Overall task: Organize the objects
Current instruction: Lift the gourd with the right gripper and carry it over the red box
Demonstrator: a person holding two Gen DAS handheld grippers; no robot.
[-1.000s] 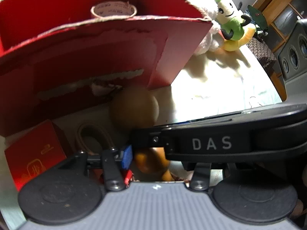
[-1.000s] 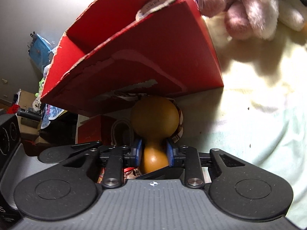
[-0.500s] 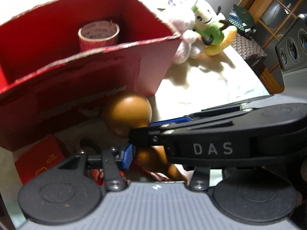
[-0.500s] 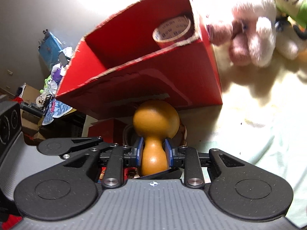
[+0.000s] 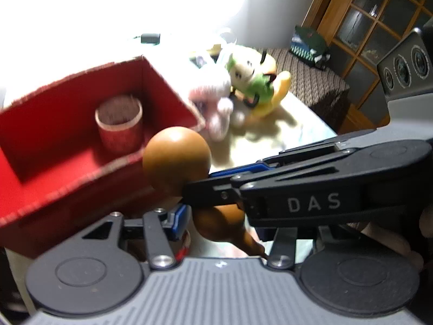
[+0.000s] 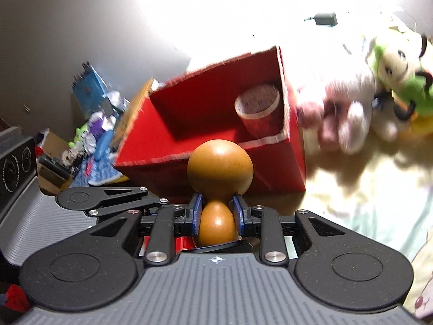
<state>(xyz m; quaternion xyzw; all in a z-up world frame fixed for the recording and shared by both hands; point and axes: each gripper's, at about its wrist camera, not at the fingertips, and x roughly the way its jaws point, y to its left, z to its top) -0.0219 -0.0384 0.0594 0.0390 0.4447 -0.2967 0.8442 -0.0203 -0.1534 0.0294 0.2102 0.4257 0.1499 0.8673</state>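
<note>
My right gripper (image 6: 217, 216) is shut on the narrow waist of a brown gourd (image 6: 219, 170), held in the air in front of the near wall of a red cardboard box (image 6: 270, 168). A tape roll (image 6: 257, 113) stands inside the box at its right end. In the left wrist view the gourd (image 5: 176, 157) sits just ahead of my left gripper (image 5: 224, 224), with the right gripper (image 5: 311, 187) crossing from the right. The left gripper's blue left pad (image 5: 178, 220) stands apart from the gourd; its right finger is hidden behind the right gripper.
A pink-white plush (image 6: 341, 113) and a green-yellow plush (image 6: 400, 81) lie right of the box on the pale cloth (image 6: 365, 203). A black adapter (image 6: 324, 19) lies at the back. Clutter (image 6: 94, 124) sits beyond the table's left edge.
Both grippers have risen, and the right gripper has lifted the gourd from the table to the height of the box's rim. The box's inside and the tape roll now show from above.
</note>
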